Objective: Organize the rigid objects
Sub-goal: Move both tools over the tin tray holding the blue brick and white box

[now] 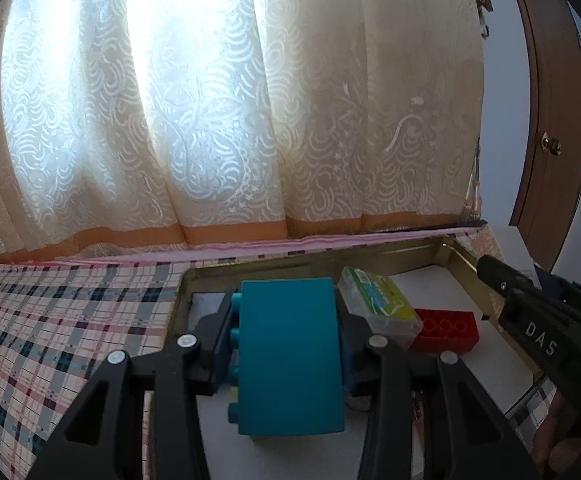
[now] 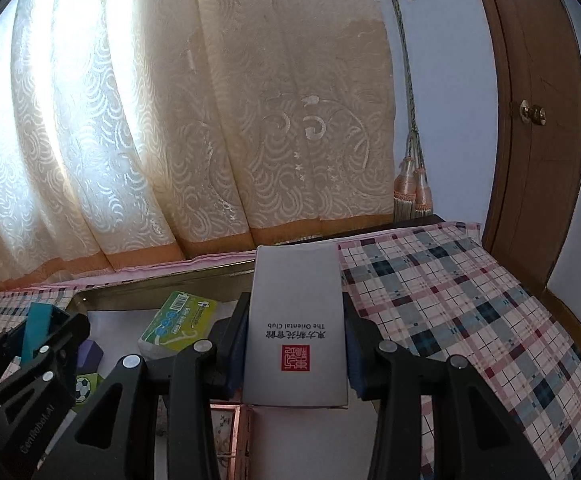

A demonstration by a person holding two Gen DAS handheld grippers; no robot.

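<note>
Holding a teal block [image 1: 290, 354] in our left tongs [image 1: 286, 344] and a grey box [image 2: 296, 328] in our right tongs [image 2: 295, 344] above the tray [image 1: 466, 258], we risk them colliding if lowered together.

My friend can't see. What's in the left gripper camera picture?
The left gripper squeezes a teal toy block above a gold tray. A green-labelled packet and a red brick lie inside, on a plaid cloth.
</note>
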